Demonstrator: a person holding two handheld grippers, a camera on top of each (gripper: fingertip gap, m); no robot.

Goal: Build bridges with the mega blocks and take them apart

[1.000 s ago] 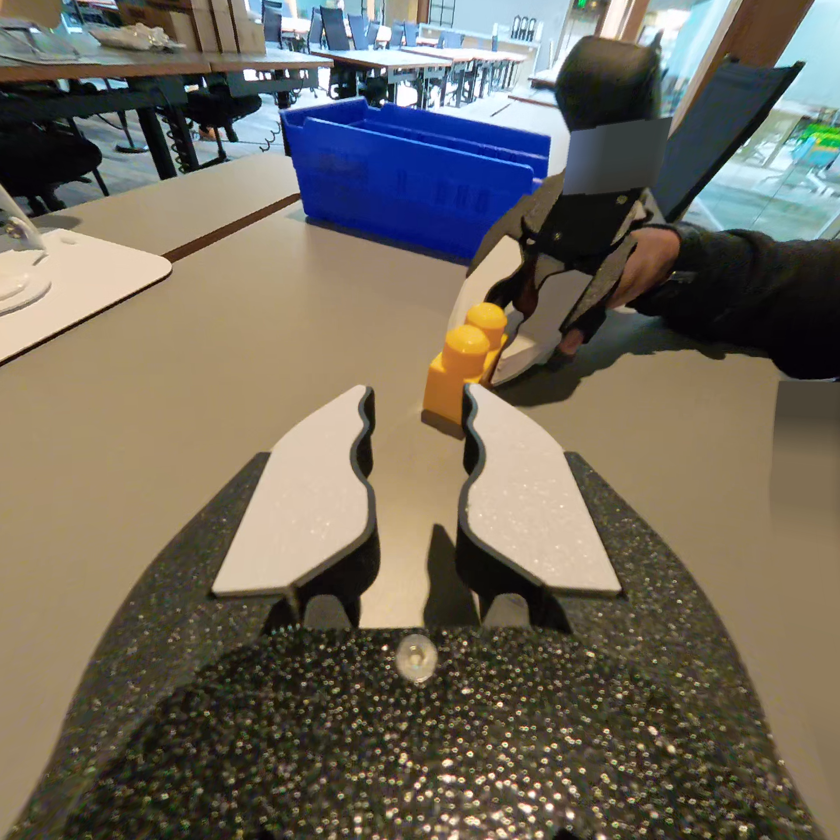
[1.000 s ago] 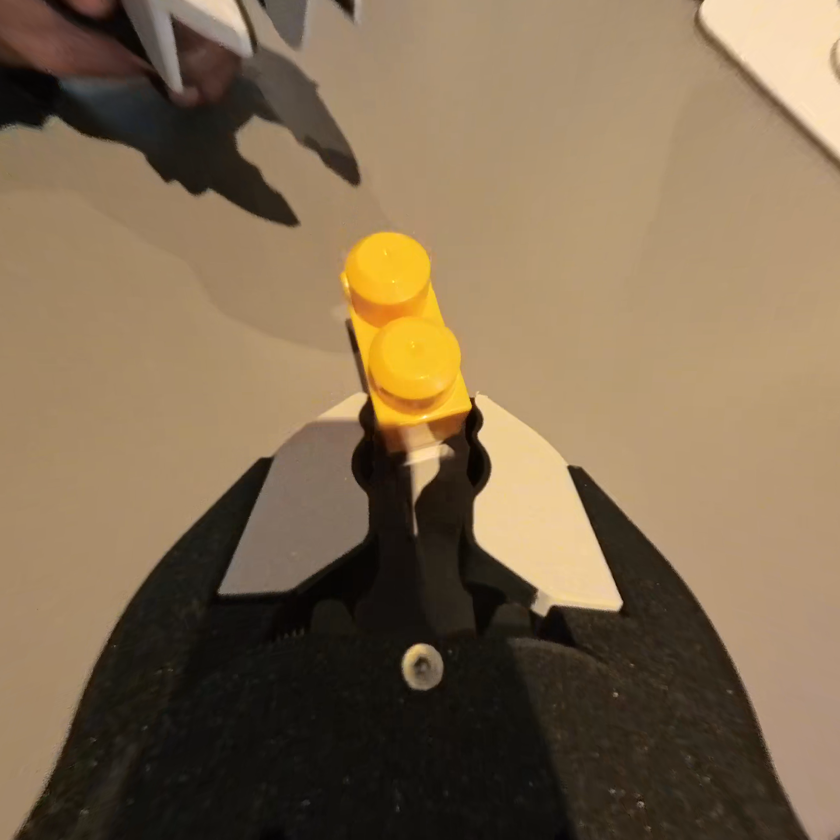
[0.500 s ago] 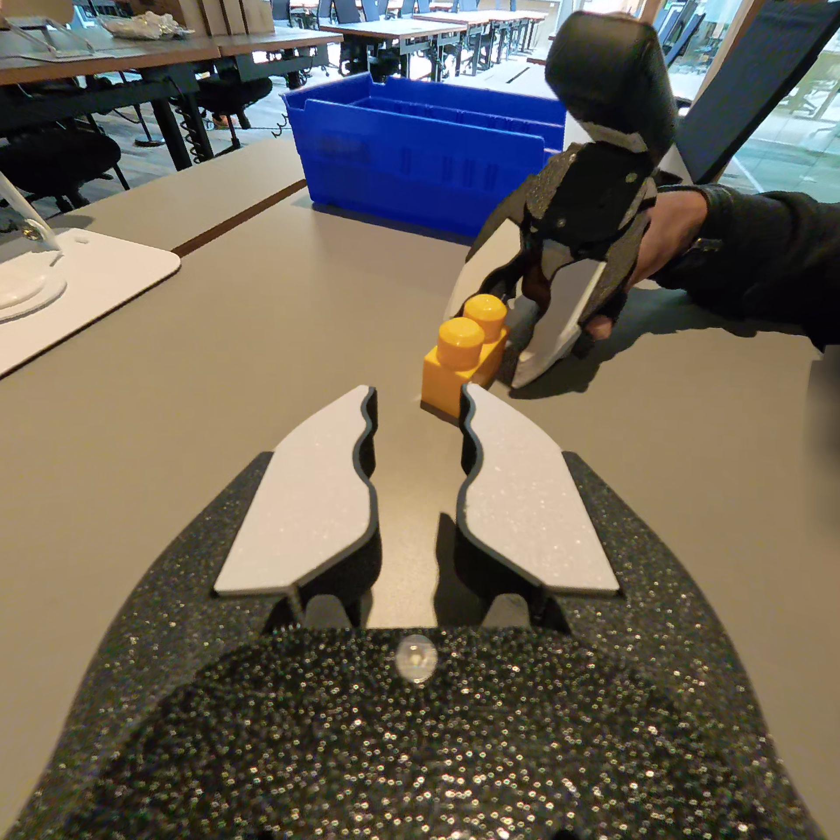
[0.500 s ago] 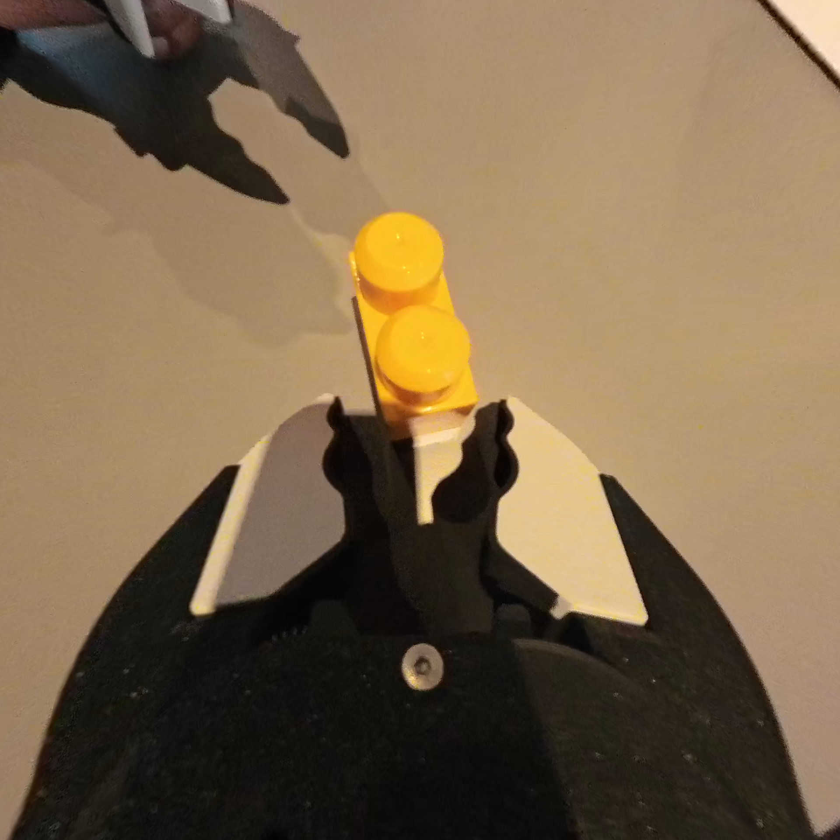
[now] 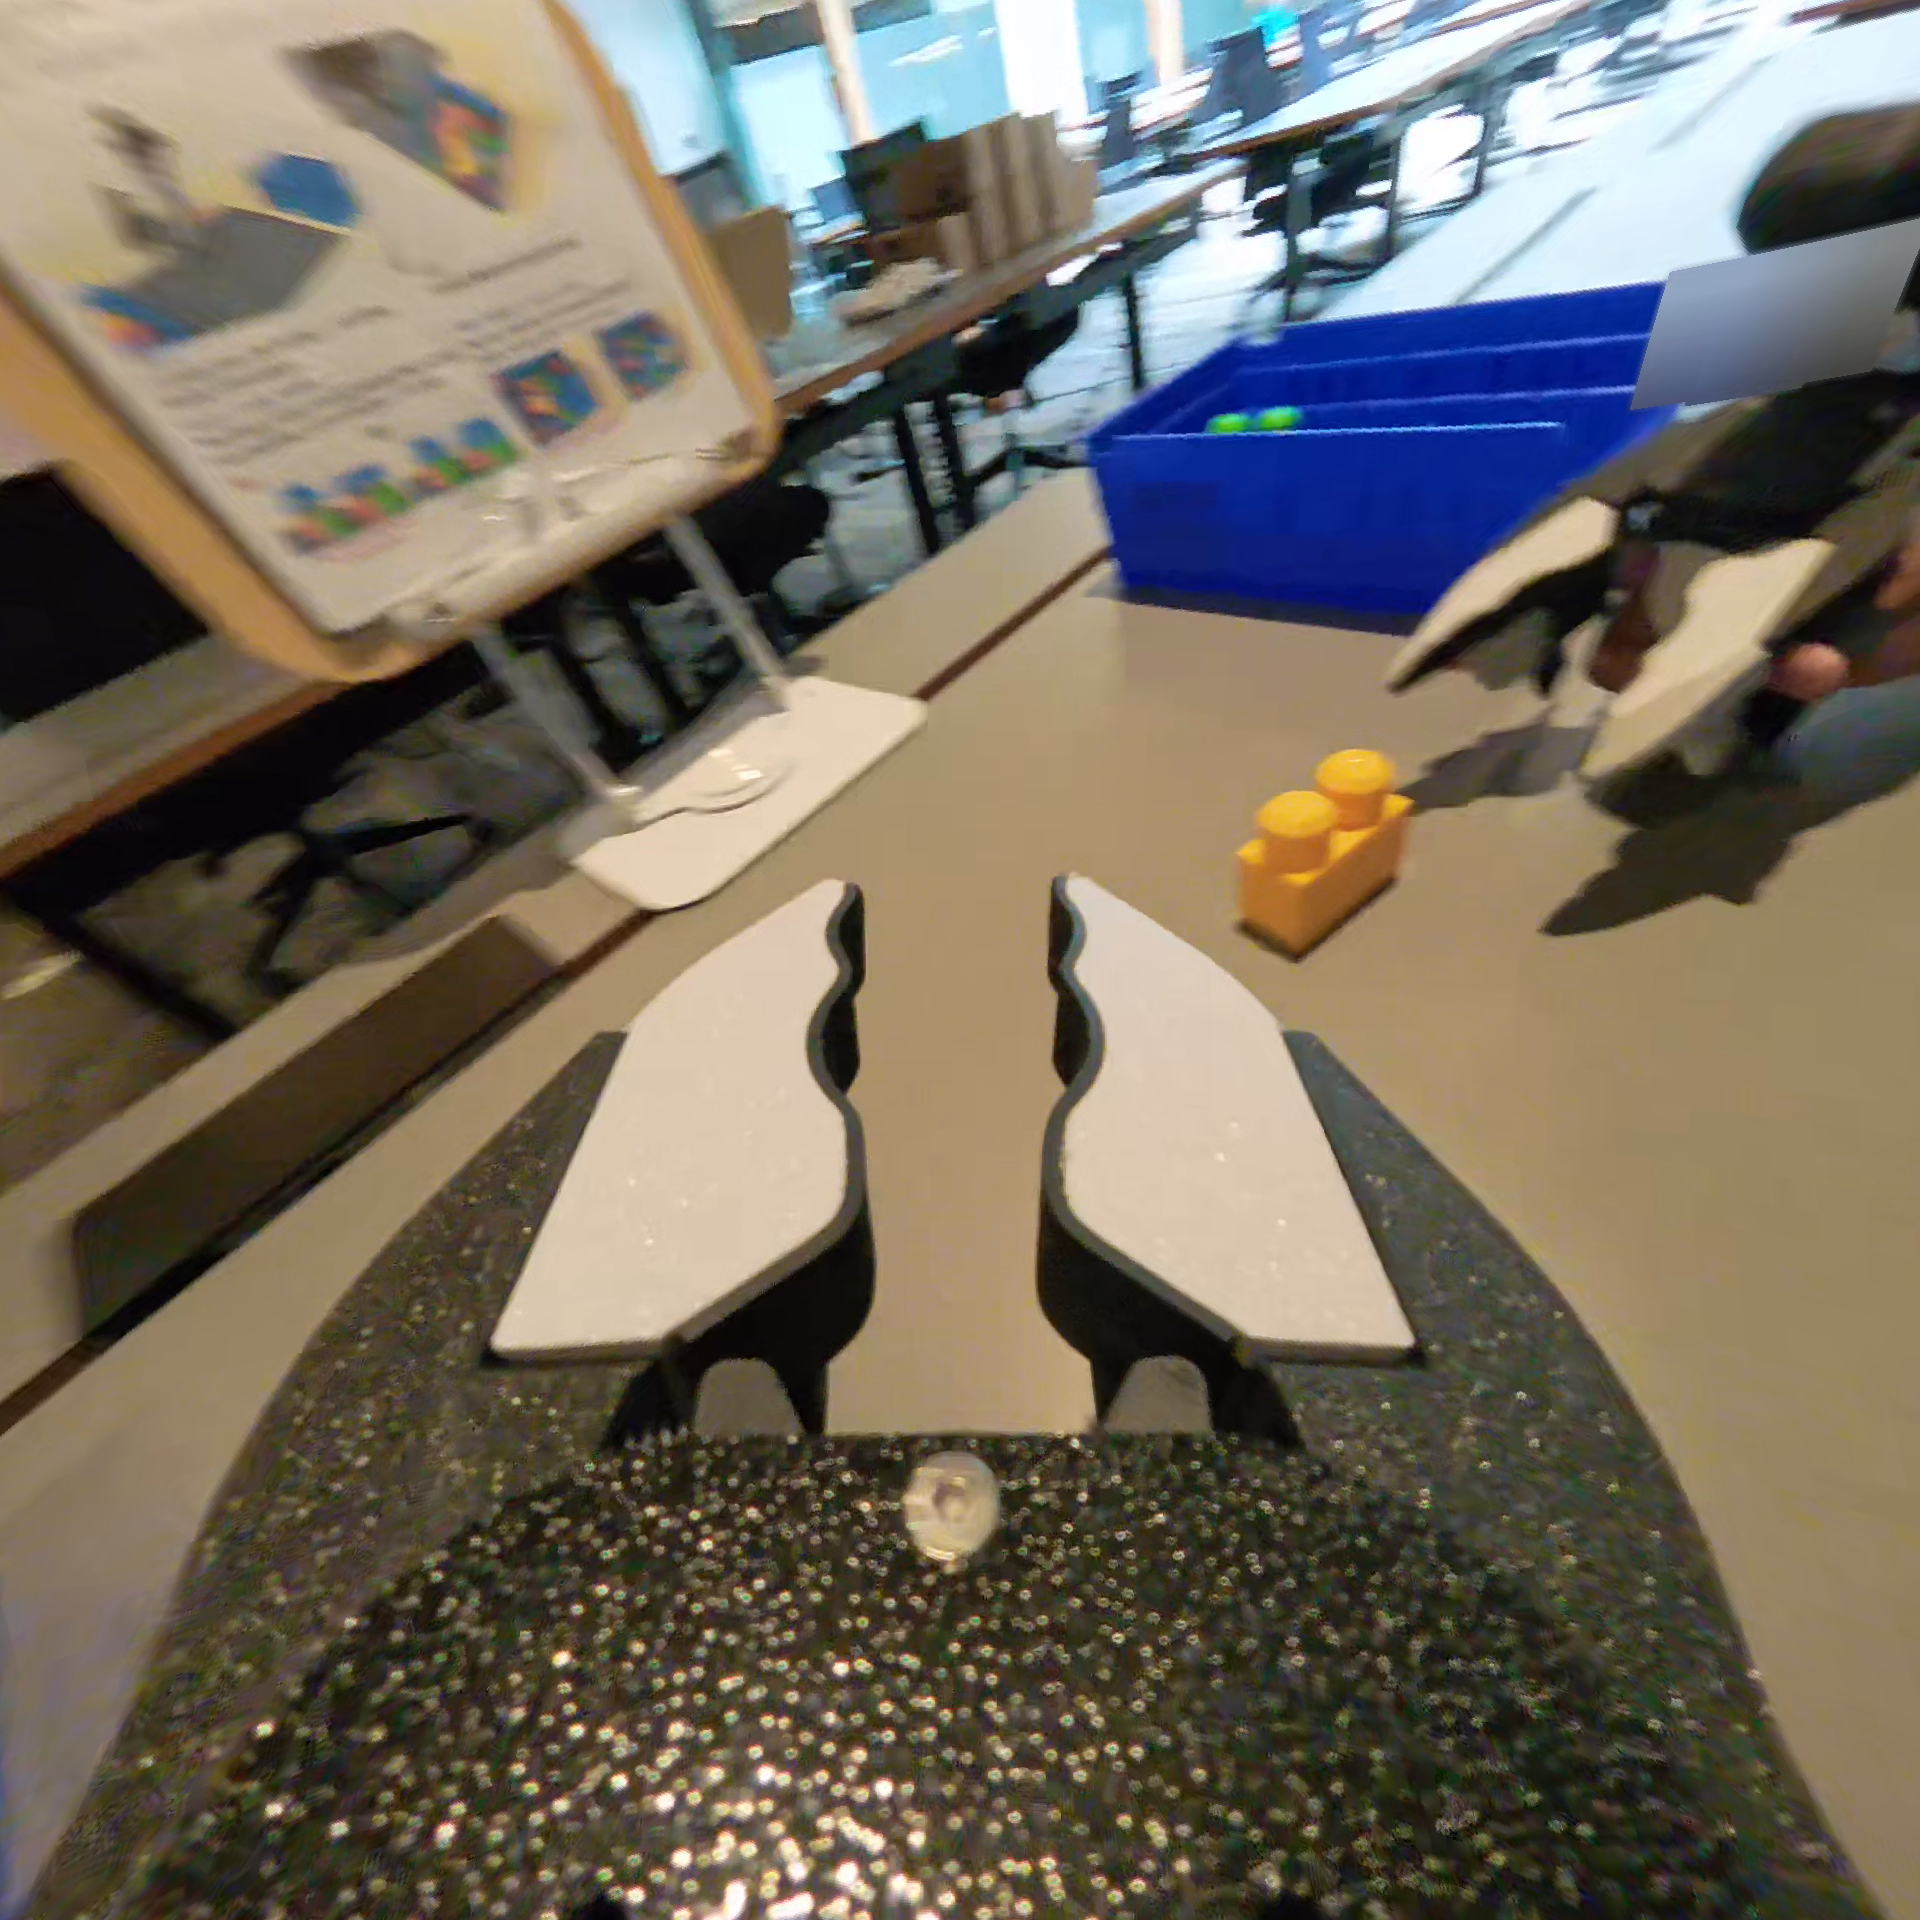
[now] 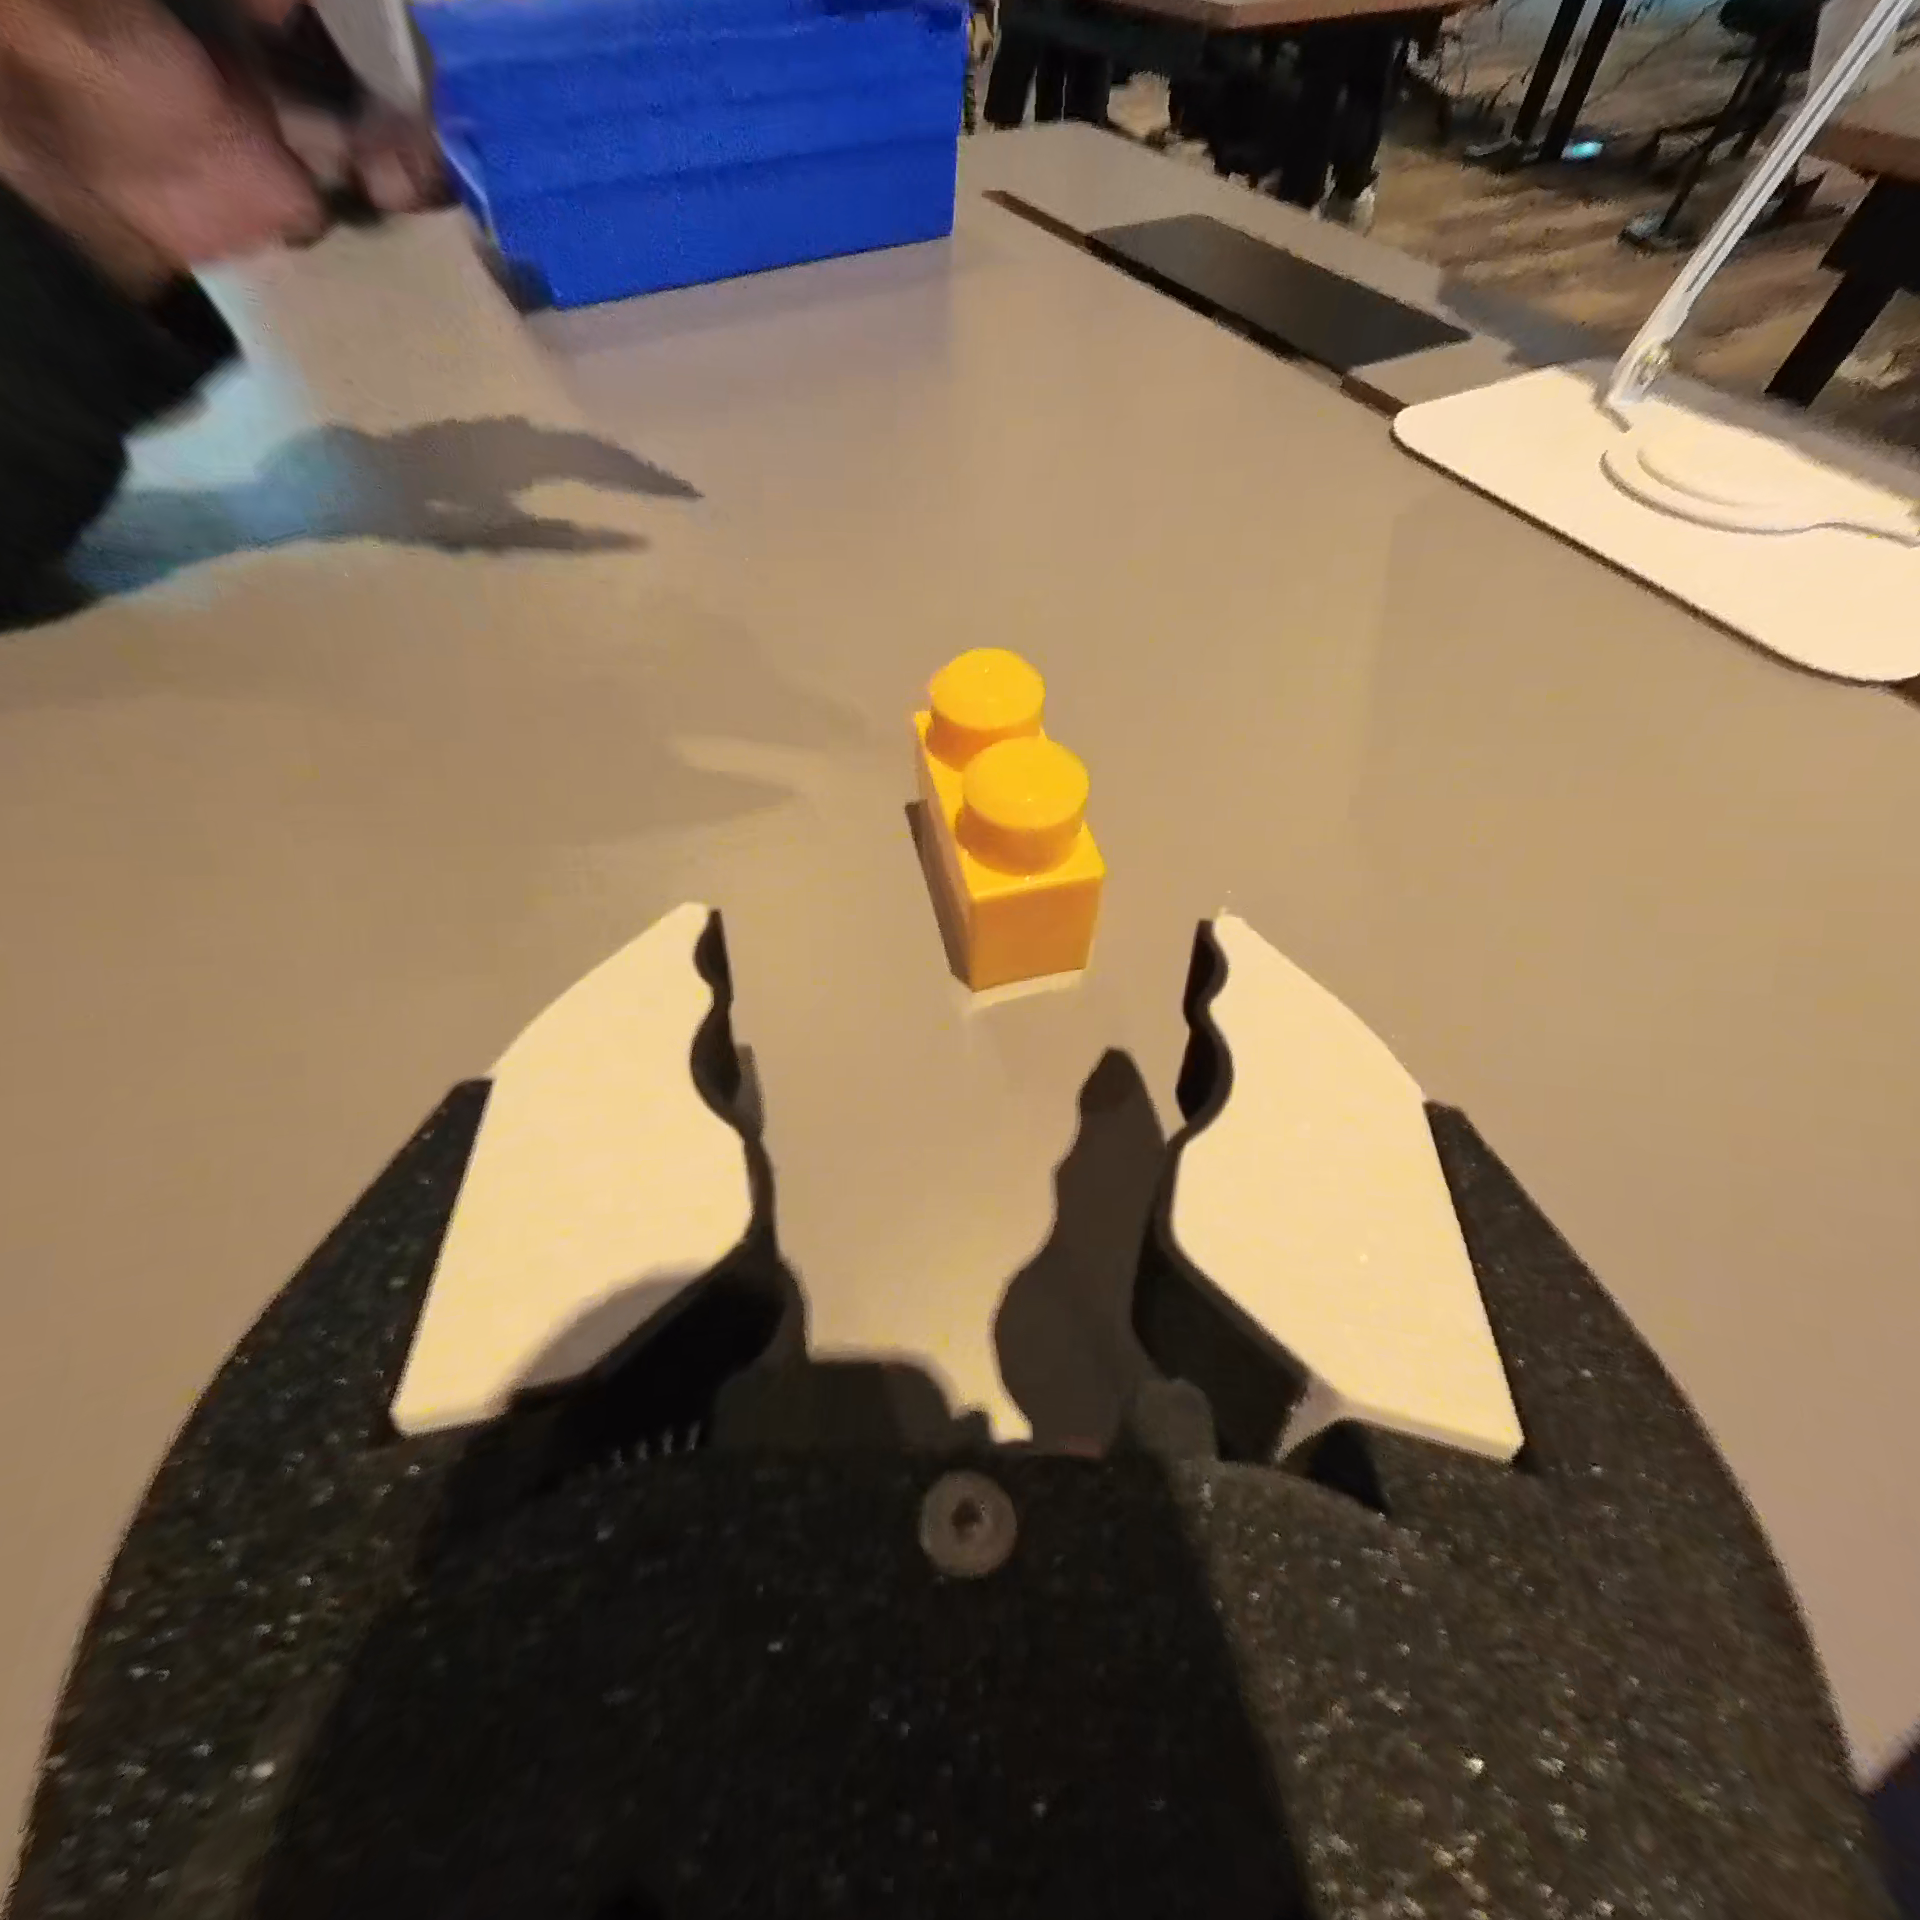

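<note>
A yellow two-stud mega block (image 6: pixel 1013 831) stands upright on the grey table (image 6: pixel 1455 935), free of both grippers. My right gripper (image 6: pixel 956 935) is open and empty, its fingertips just short of the block. In the left wrist view the block (image 5: pixel 1325 862) lies ahead and to the right of my left gripper (image 5: pixel 951 914), which is open and empty over the table. The right gripper (image 5: pixel 1621 644) shows open beyond the block, at the far right. The left hand (image 6: pixel 156 156) is a blur at the top left of the right wrist view.
A blue bin (image 5: pixel 1382 488) stands at the back of the table with green blocks (image 5: pixel 1252 421) inside; it also shows in the right wrist view (image 6: pixel 707 135). An instruction board (image 5: pixel 364 312) rests on a stand with a white base (image 5: pixel 748 800). The table edge runs at the left. Measured from the fingertips, the block (image 5: pixel 1325 862) is 7 cm or so from the right gripper and 20 cm from the left.
My right gripper has opened, let go of the yellow block and drawn back from it. My left gripper has pulled away and swung left, so the block now lies to its right.
</note>
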